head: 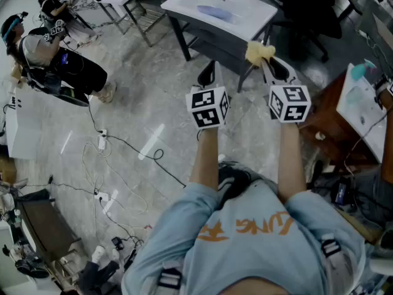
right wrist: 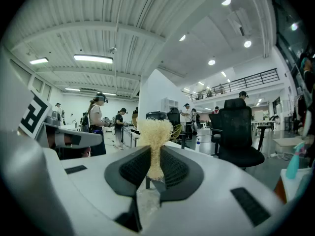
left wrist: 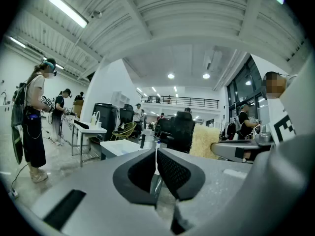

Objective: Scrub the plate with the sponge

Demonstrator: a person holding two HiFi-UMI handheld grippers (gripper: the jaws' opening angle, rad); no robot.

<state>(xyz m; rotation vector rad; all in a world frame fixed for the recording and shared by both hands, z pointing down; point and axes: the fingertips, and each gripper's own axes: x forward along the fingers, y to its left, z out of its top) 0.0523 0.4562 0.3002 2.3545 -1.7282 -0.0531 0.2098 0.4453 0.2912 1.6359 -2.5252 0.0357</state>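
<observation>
My right gripper (head: 268, 59) is shut on a pale yellow fibrous sponge (head: 259, 51), whose tuft sticks up past the pads (right wrist: 155, 132). Beside it my left gripper (head: 209, 74) is shut with nothing between its jaws (left wrist: 156, 154). Both are held level in the air, short of a white table (head: 184, 2). On that table lies a bluish plate (head: 215, 12), apart from both grippers. In the left gripper view the sponge (left wrist: 204, 141) shows off to the right.
A black office chair (head: 307, 11) stands behind the table at the right. Cables (head: 116, 165) run over the floor at the left, where a person (head: 55, 54) stands. Another desk (head: 368, 103) sits at the far right.
</observation>
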